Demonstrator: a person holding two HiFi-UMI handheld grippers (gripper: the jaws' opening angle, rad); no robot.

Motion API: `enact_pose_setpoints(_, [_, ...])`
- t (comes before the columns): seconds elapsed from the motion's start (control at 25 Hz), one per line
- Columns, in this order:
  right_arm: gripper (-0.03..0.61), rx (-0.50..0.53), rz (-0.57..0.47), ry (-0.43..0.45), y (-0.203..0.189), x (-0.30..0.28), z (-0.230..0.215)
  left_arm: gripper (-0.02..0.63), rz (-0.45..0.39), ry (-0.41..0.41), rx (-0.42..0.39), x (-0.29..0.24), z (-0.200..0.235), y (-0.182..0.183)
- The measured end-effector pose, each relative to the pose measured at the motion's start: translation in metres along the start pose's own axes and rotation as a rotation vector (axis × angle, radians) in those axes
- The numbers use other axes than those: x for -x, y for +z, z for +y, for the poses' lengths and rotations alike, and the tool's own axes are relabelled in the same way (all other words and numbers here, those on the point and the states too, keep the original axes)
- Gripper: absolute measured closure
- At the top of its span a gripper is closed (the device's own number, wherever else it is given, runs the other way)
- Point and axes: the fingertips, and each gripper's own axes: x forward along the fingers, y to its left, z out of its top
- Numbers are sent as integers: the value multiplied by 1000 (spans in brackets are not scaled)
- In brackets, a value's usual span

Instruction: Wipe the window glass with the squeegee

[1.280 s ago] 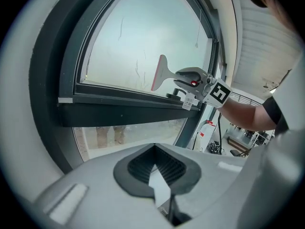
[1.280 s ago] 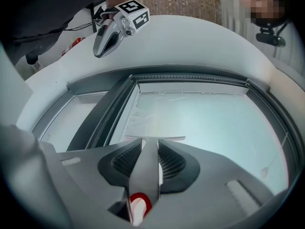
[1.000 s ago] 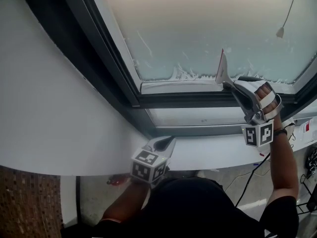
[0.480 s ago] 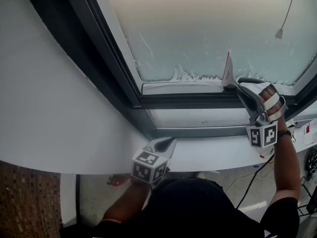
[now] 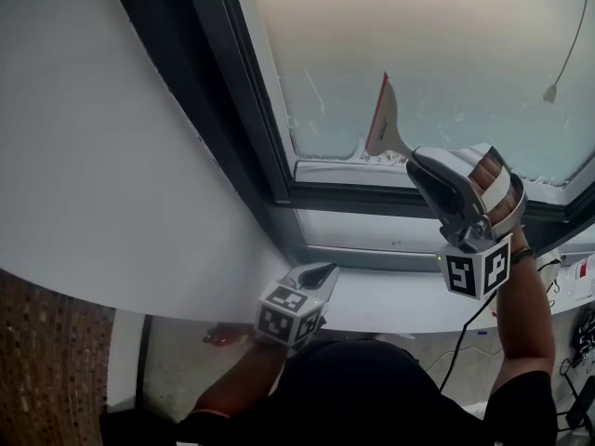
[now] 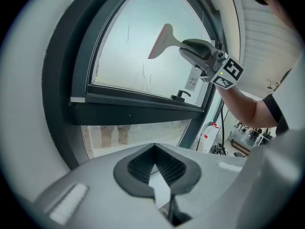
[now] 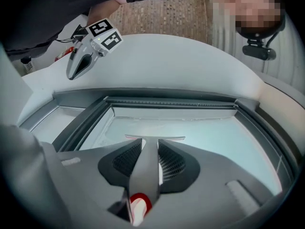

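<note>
The squeegee [image 5: 383,119] stands edge-on against the lower part of the frosted window glass [image 5: 446,45], its red-edged blade upright. My right gripper [image 5: 416,163] is shut on its grey handle, just above the dark window frame [image 5: 372,198]. In the right gripper view the handle [image 7: 145,171] runs between the jaws and the blade [image 7: 155,138] lies flat against the glass [image 7: 214,137]. The left gripper view has the squeegee [image 6: 161,41] and the right gripper [image 6: 200,51] up on the pane. My left gripper [image 5: 314,273] rests low over the white sill, shut and holding nothing.
Soapy streaks line the bottom of the pane [image 5: 325,147]. A curved white sill [image 5: 139,203] runs below the frame. A blind cord with a weight [image 5: 553,93] hangs at the right. A window handle [image 6: 180,95] and a white bottle [image 6: 208,130] sit further right.
The right gripper has carried the squeegee to the left along the lower glass, nearer the frame's left corner. The left gripper stays by the sill.
</note>
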Motion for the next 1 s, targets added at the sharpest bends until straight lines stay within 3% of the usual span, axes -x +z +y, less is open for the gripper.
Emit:
enact_pose_setpoints(0.4, [446,39,-109,164,45,-99,0,613,-43,57,33,18,19,1])
enact_pose_setpoints(0.68, [446,40,-109,164,40,-117,8,613,-55,73,71,20,24,1])
enact_pose_setpoints(1.0, [446,32,-97,149,36,-118,4,613,-49,68,60,18,27,1])
